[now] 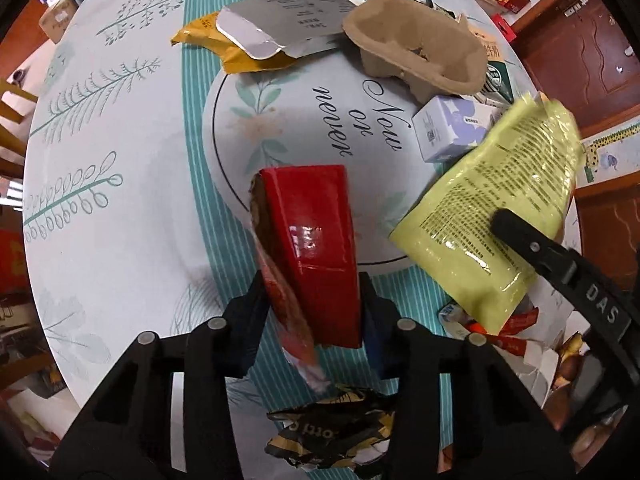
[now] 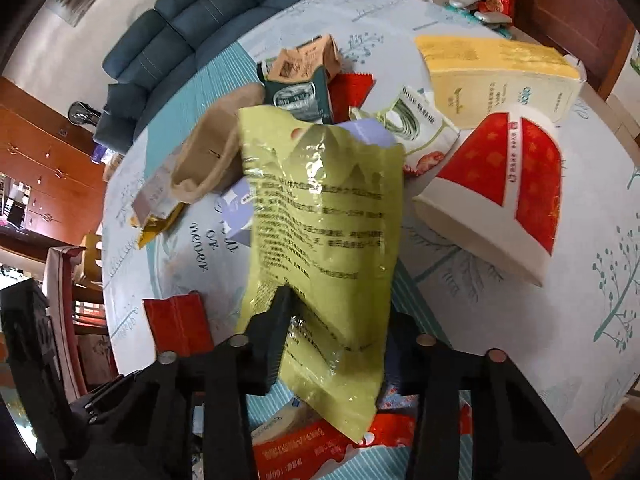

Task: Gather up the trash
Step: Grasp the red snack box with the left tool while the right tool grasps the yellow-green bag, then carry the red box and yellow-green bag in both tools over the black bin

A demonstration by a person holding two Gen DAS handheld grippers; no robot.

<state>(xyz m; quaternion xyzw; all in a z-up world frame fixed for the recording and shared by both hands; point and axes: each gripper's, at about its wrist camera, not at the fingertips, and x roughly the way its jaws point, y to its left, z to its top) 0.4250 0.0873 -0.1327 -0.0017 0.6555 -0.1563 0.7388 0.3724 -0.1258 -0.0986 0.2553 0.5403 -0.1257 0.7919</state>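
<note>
Left gripper [image 1: 312, 300] is clamped on a glossy red cardboard box [image 1: 316, 248], poking straight out past its fingers. Right gripper [image 2: 332, 344] pinches a crinkly yellow-green plastic pouch [image 2: 324, 232] upright above the patterned tablecloth [image 2: 560, 320], brown pulp cup carrier [image 1: 420, 56] beyond.

The red box [image 1: 316, 248] is glossy card with glare. The yellow-green pouch [image 2: 320, 236] at its 3 o'clock is shiny, crinkled plastic film. The cup carrier [image 1: 416, 56] at 12 o'clock is matt, rough moulded pulp. The tablecloth [image 1: 120, 184] looks smooth.
</note>
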